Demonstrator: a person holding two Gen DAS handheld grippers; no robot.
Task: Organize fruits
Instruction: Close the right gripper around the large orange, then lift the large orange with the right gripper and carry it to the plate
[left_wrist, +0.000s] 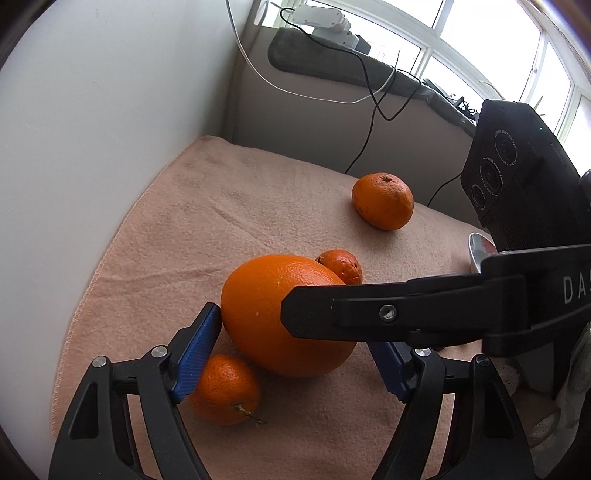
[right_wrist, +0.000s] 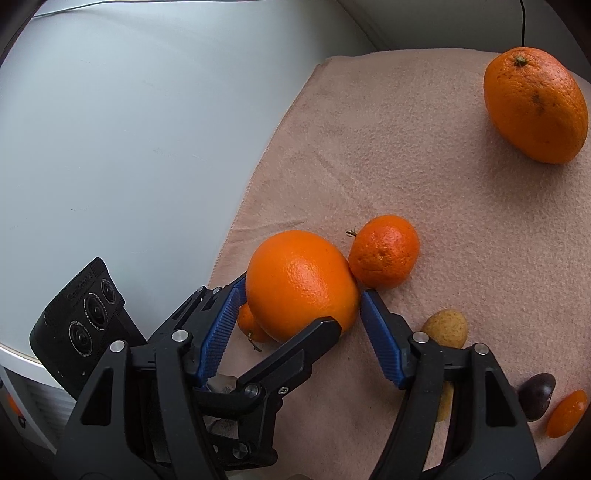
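White letters "DAS" stand on the right gripper (left_wrist: 317, 314); camera lens lettering unreadable

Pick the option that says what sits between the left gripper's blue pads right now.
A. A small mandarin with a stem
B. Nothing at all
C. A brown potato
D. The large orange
D: in the left wrist view the large orange fills the gap of the left gripper, its left side against the left blue pad, while the stemmed mandarin lies below that pad, outside the gap.
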